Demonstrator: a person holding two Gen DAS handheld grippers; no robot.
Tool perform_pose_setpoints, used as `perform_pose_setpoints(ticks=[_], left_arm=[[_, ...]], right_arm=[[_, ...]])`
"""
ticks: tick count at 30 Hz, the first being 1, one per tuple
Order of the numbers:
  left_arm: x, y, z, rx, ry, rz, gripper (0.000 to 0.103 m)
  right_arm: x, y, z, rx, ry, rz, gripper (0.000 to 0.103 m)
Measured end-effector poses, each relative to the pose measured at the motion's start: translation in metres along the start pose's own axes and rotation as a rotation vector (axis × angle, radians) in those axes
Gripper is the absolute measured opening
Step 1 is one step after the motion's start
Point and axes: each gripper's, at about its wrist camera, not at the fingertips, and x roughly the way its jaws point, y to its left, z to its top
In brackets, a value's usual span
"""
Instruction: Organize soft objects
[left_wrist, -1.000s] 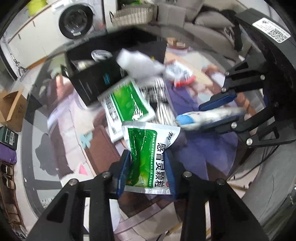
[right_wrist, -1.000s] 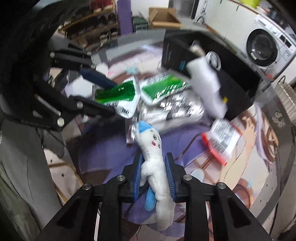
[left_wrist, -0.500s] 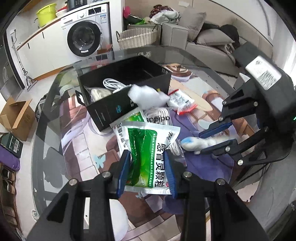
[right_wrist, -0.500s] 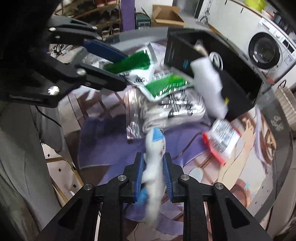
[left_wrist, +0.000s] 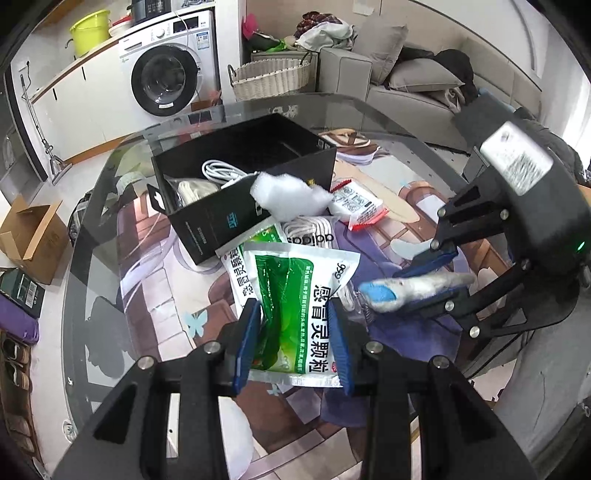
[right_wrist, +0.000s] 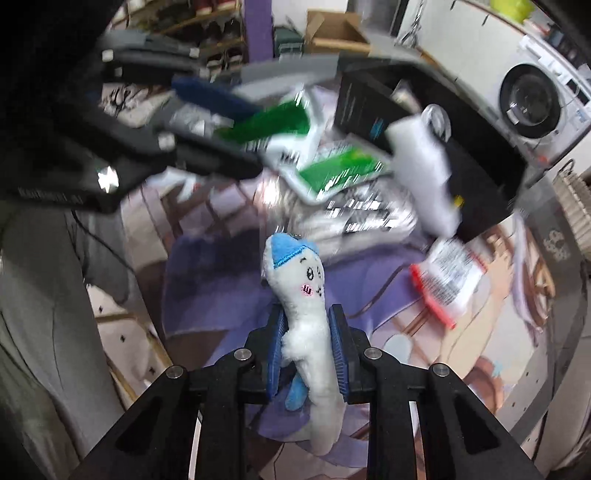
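The left gripper (left_wrist: 295, 328) fingers clamp a green-and-white foil sachet (left_wrist: 295, 302); the right gripper (right_wrist: 307, 350) fingers, easing apart slightly, pinch a white plush toy with blue cap (right_wrist: 299, 295), both above the glass worktop (left_wrist: 92, 295). Likely carrying step: next, lower each into the open black cardboard box (left_wrist: 236, 206) toward the far edge.

left gripper (left_wrist: 295, 332) | black linkage, silver screws | blue pads (left_wrist: 246, 345)

washing machine (left_wrist: 168, 83): against the far wall, door shut
yellow basin (left_wrist: 90, 31): on the counter beside it
wicker basket (left_wrist: 271, 75): on the floor beyond the table's far edge
cardboard box (left_wrist: 31, 236): open, on the floor off the table's left edge
sofa (left_wrist: 406, 85): far right, grey cushions
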Motion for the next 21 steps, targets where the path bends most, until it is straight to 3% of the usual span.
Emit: perform_pose_setpoints(ticks=[4,7,15,21], left_arm=[[-0.006,0.002,0.002,-0.004,-0.033,0.015,0.035],[-0.015,0.007,0.004,-0.029,-0.086,0.025,0.035],[-0.061,0.018,0.011,-0.092,-0.342,0.120,0.035],[-0.082,0.023,0.009,-0.090,-0.463,0.190,0.035]], right_arm=[[-0.023,-0.007,0.013,0.047,-0.130,-0.040,0.024],[-0.054,-0.011,0.017,0.092,-0.313,-0.070,0.024],[-0.117,-0.008,0.023,0.136,-0.654,-0.113,0.024],[-0.144,0.007,0.009,0.115,-0.835,-0.193,0.024]])
